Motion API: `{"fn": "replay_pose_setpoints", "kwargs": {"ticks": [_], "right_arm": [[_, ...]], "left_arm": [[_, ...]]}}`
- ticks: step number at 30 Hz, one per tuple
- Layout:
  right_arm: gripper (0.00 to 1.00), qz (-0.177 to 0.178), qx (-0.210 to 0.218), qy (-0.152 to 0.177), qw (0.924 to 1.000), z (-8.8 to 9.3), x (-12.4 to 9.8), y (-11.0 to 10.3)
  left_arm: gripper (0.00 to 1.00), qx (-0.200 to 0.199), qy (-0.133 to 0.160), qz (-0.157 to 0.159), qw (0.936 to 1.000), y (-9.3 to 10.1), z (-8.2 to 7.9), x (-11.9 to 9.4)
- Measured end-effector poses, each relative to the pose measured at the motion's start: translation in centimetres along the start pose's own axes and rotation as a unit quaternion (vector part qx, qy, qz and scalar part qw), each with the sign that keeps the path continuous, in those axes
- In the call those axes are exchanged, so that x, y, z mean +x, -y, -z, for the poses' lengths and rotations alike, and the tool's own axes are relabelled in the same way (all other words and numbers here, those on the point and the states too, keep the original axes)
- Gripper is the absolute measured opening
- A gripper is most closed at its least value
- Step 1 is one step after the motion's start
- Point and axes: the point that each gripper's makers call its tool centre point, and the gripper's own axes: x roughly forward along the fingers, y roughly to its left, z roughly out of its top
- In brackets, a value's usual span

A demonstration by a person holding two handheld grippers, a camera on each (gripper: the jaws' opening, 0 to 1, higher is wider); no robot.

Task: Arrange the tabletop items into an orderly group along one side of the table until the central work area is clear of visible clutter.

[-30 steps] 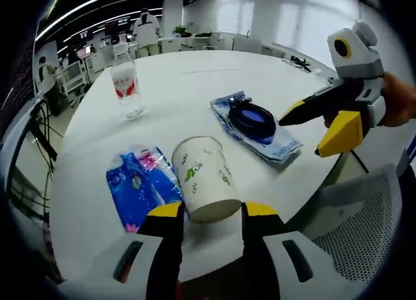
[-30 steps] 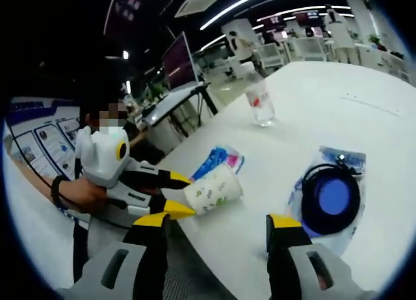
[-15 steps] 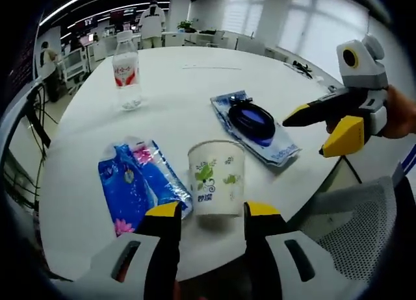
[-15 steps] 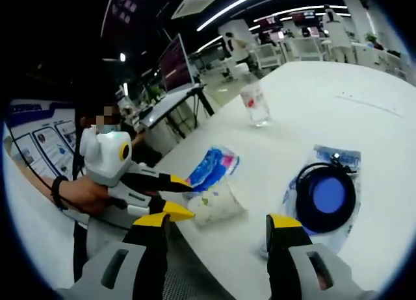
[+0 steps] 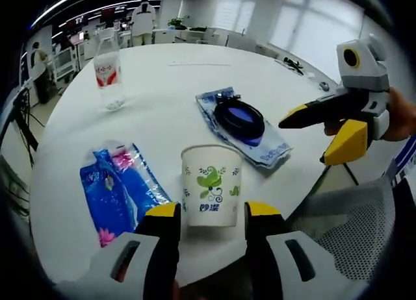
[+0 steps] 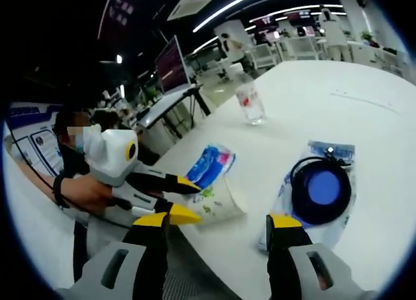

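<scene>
Paper cup point(image 5: 211, 186) is pinched upright between the left hand-held gripper point(image 5: 205, 212) jaws; right hand-held gripper point(image 6: 220, 227) is spread. Ahead, bottle point(image 5: 108, 71), blue packet point(image 5: 114, 193) and pouch point(image 5: 244, 125) are scattered, ungrouped on the counter point(image 5: 162, 86).

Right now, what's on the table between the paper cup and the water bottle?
In the left gripper view, mostly bare white table separates the paper cup from the water bottle; the blue packet lies just beside that line.

My left view looked close over the white printed paper cup point(image 5: 211, 186); my right faced it from its side point(image 6: 218, 200), sharing the round white table point(image 5: 162, 99).
</scene>
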Motion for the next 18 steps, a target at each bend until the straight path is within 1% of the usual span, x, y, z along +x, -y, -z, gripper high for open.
{"fn": "replay_pose_setpoints", "kwargs": {"ticks": [4,6,8,10,11,13,15,16,18], "right_arm": [[0.61,0.001,0.003,-0.001,1.0000,0.2,-0.1,0.2],[0.61,0.002,0.004,-0.002,1.0000,0.4,-0.2,0.2],[0.61,0.003,0.006,-0.003,1.0000,0.6,-0.2,0.3],[0.61,0.004,0.006,-0.003,1.0000,0.4,-0.2,0.4],[0.61,0.003,0.006,-0.002,1.0000,0.3,-0.2,0.3],[0.61,0.003,0.006,-0.001,1.0000,0.1,0.0,0.5],[0.61,0.001,0.006,-0.001,1.0000,-0.4,-0.1,-0.2],[0.61,0.000,0.005,0.000,1.0000,-0.3,0.3,0.3],[0.60,-0.004,0.004,0.000,1.0000,-0.5,0.8,0.4]], "left_arm": [[0.40,0.009,-0.008,0.001,0.9999,-0.3,0.1,0.8],[0.36,0.014,-0.013,0.003,0.9998,-0.7,-0.1,1.2],[0.36,0.017,-0.014,0.008,0.9997,-0.4,-0.3,1.0],[0.36,0.025,-0.014,0.005,0.9996,-0.3,-0.5,0.8],[0.35,0.034,-0.012,0.004,0.9994,-0.2,-0.7,0.7],[0.35,0.033,-0.005,0.005,0.9994,-0.1,-0.9,0.5],[0.35,0.035,-0.002,0.005,0.9994,0.0,-0.9,0.3],[0.35,0.036,-0.001,0.005,0.9993,0.0,-0.9,0.2],[0.35,0.037,0.003,0.004,0.9993,0.0,-0.8,0.0]]}}
